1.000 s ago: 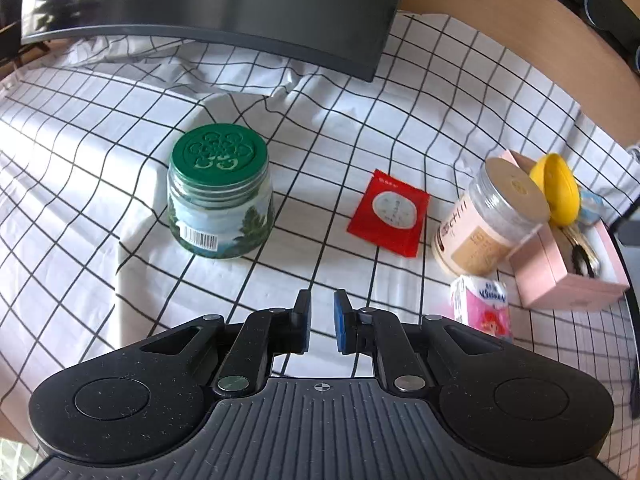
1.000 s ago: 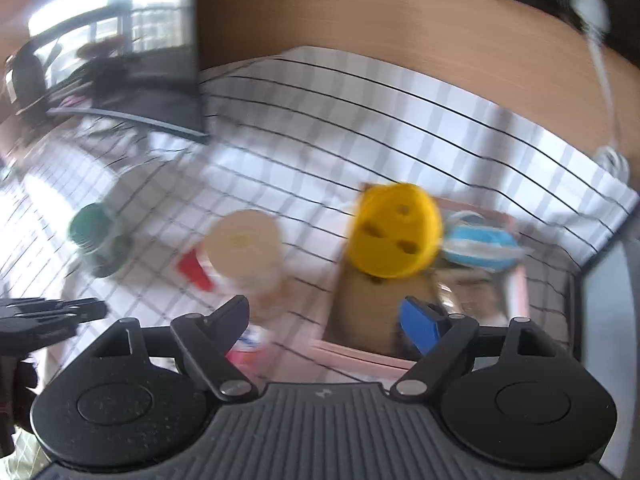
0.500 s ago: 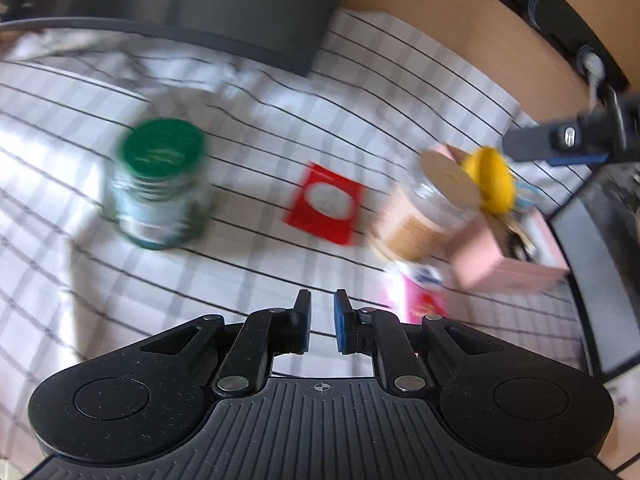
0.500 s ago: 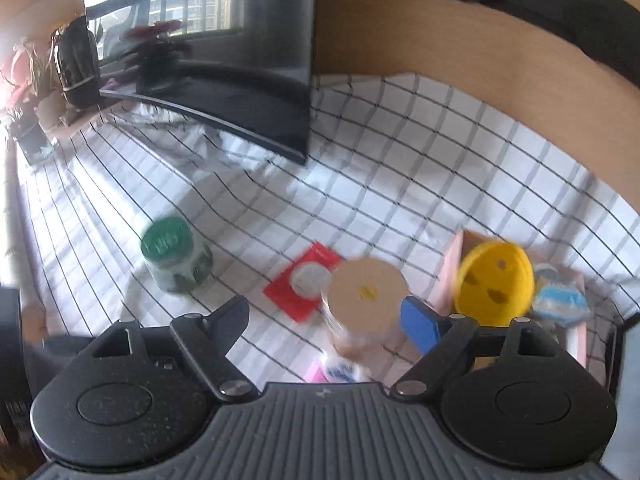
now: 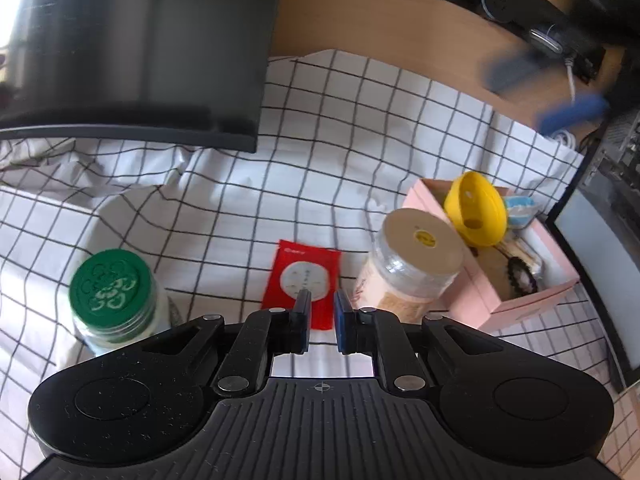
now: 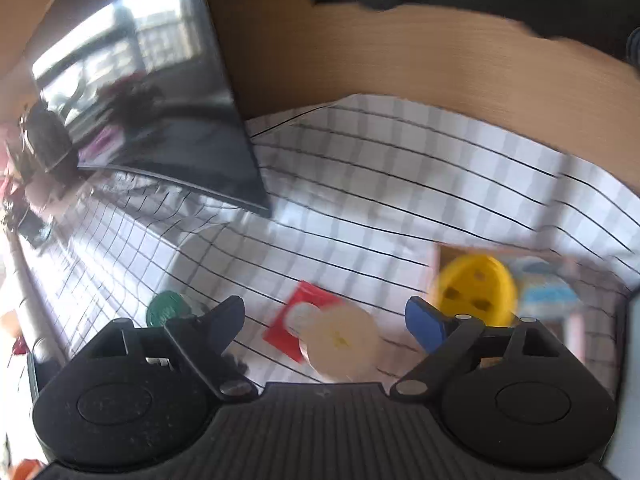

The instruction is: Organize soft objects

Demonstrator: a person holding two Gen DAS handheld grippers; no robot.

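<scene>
Looking down along the left gripper [image 5: 321,316], a worktop draped in a white cloth with a black grid [image 5: 360,128] is seen. The jaws of this gripper are nearly closed, with only a narrow slit left between the blue pads, and nothing is held in them. Just beyond the fingertips a flat red sachet [image 5: 306,280] is laid on the cloth, apart from the jaws. To its left a jar with a green lid [image 5: 112,286] is stood upright; to its right a clear jar with a beige lid [image 5: 416,240] is placed, touching or nearly touching a pink open box [image 5: 532,300]. Inside the box a yellow round object [image 5: 476,212] is propped, with a pale blue packet [image 5: 518,210] behind it and a dark item lower down that cannot be identified. A dark monitor [image 5: 140,52] is set at the back left. The right gripper [image 6: 325,320] is held above the same things, its jaws spread wide and opening further, with nothing gripped between them; its view is blurred. From the left view, that gripper is glimpsed as blurred blue pads at the upper right.
</scene>
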